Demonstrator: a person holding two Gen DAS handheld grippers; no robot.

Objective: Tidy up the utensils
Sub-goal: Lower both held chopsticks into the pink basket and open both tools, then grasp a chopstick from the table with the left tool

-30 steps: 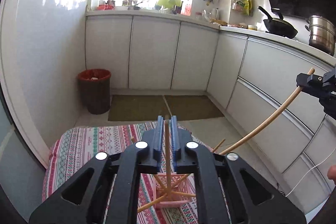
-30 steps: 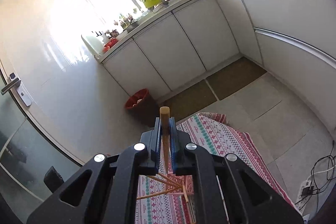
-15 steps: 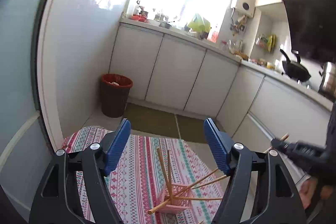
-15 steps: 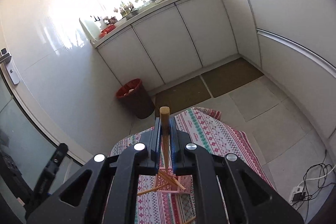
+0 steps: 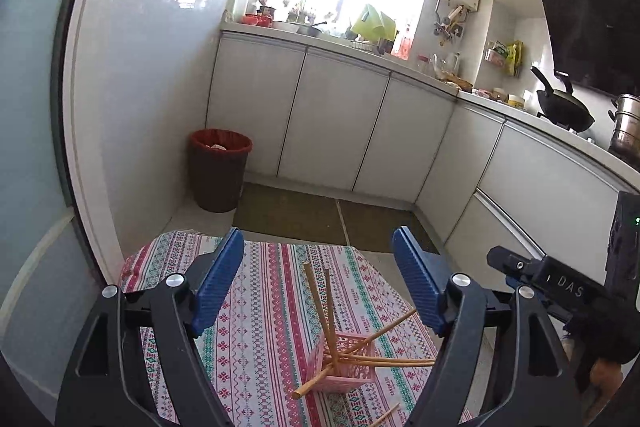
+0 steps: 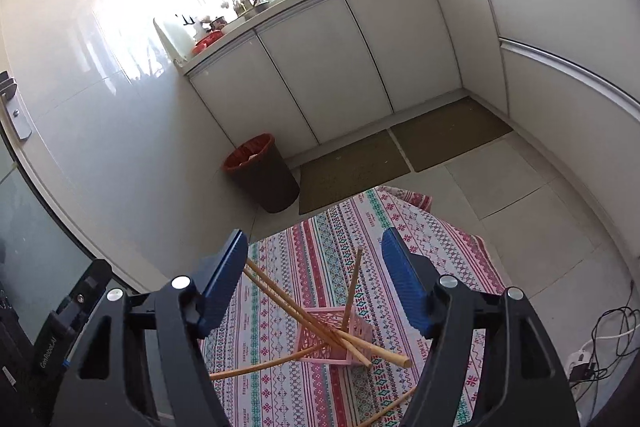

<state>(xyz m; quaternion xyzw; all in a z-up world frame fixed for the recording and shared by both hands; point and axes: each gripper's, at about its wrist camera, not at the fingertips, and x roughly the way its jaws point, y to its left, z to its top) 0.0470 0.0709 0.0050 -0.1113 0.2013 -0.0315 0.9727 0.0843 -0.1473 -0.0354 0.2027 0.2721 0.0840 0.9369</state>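
Both our jaws are opening, w/ nothing pressed between the pads: left gripper (image 5: 318, 283), right gripper (image 6: 314, 279). The chopsticks (image 6: 308, 319) lean criss-cross in the pink basket (image 6: 352, 351), near on the striped cloth (image 6: 320, 255). One more chopstick (image 6: 390, 409) lies loose nearer us. Risk, we think: the leaning weight tips the light basket over.

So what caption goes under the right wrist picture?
Open right gripper above pink basket of wooden chopsticks on striped cloth.

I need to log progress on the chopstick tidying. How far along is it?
Done: several chopsticks lean in the pink basket. In hand: nothing; the left gripper and right gripper are both opening, empty. Left: at least one loose chopstick lies on the striped cloth.
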